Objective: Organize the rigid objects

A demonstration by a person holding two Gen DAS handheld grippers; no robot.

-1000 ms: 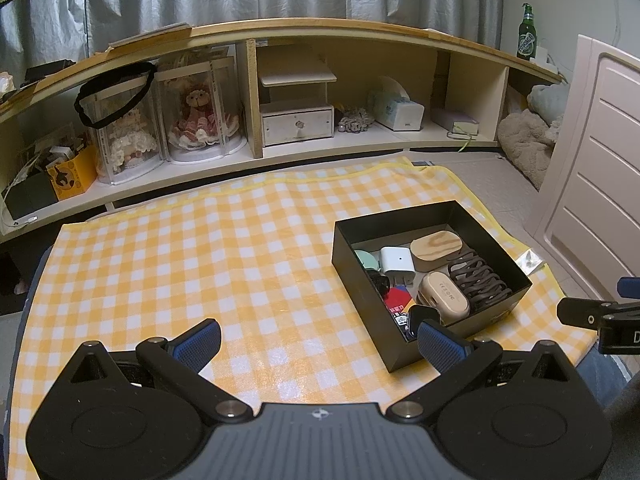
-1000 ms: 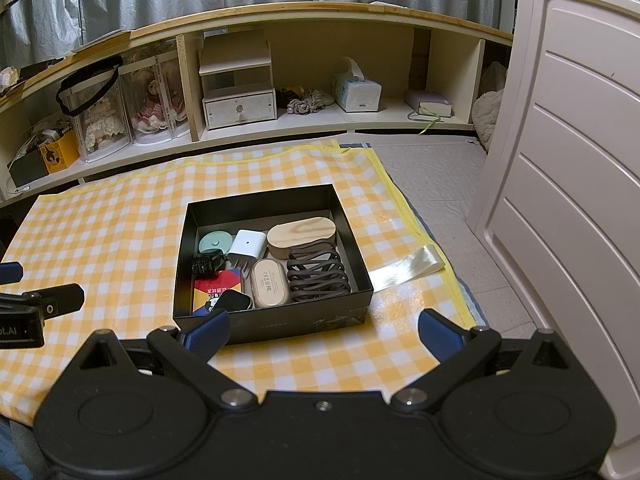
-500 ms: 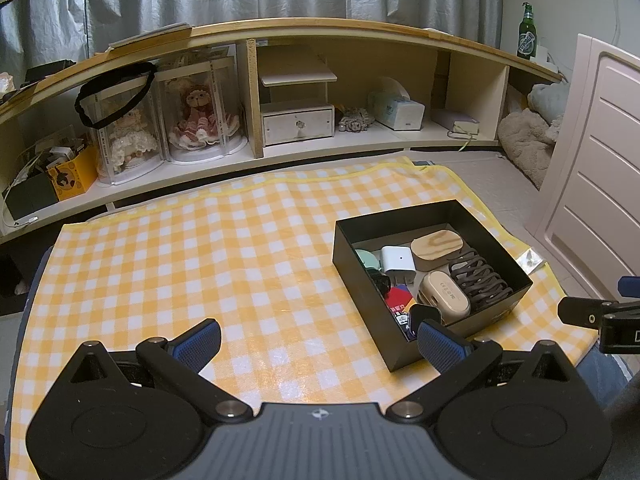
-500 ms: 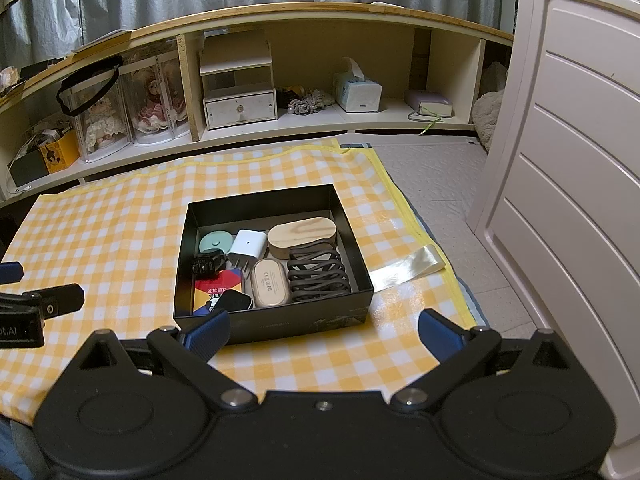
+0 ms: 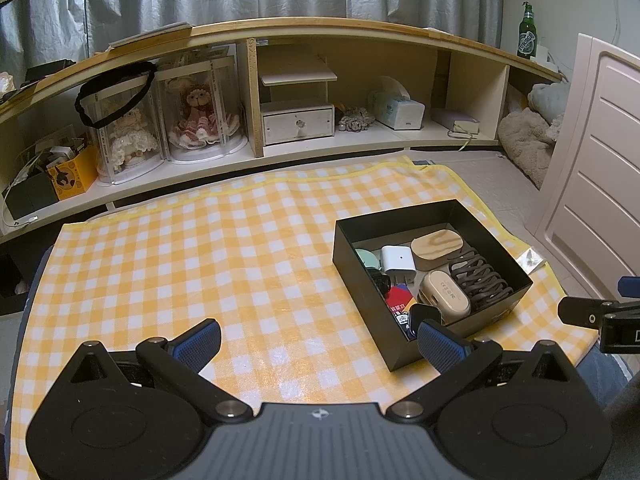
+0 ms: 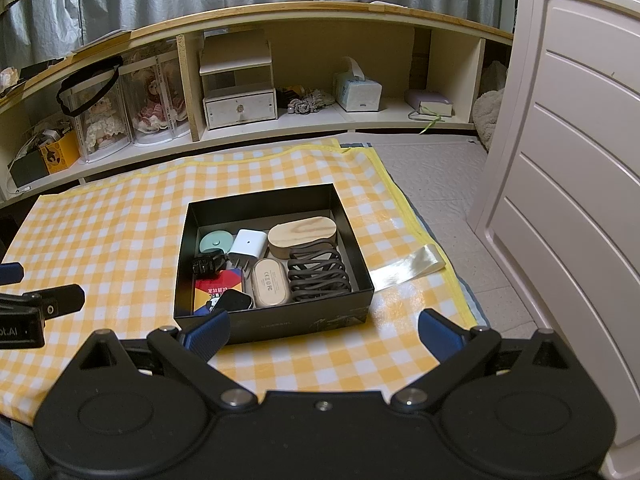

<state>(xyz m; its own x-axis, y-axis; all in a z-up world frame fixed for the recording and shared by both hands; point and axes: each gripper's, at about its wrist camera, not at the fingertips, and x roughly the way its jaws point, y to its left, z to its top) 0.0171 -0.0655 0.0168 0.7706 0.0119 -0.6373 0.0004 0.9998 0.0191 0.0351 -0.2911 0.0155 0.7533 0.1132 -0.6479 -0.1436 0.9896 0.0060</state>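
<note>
A black box (image 6: 362, 258) (image 5: 360, 280) rests on the yellow checked cloth (image 5: 200, 256) (image 6: 112, 224). Inside lie a wooden oval case (image 6: 302, 235), a white charger (image 6: 248, 244), a beige oval case (image 6: 270, 282), a brown slatted dish (image 6: 318, 274), a mint round thing (image 6: 215, 241), a red card box (image 6: 218, 286) and small black items. My left gripper (image 5: 318, 338) hovers open over the cloth, left of the box's near corner, holding nothing. Just in front of the box my right gripper (image 6: 324, 332) is open and empty too.
A low wooden shelf (image 5: 320, 80) (image 6: 320, 64) runs along the back with doll cases, a small drawer unit and a tissue box. A white panel (image 6: 568, 168) stands close on the right. A shiny strip (image 6: 408, 268) lies at the cloth's right edge.
</note>
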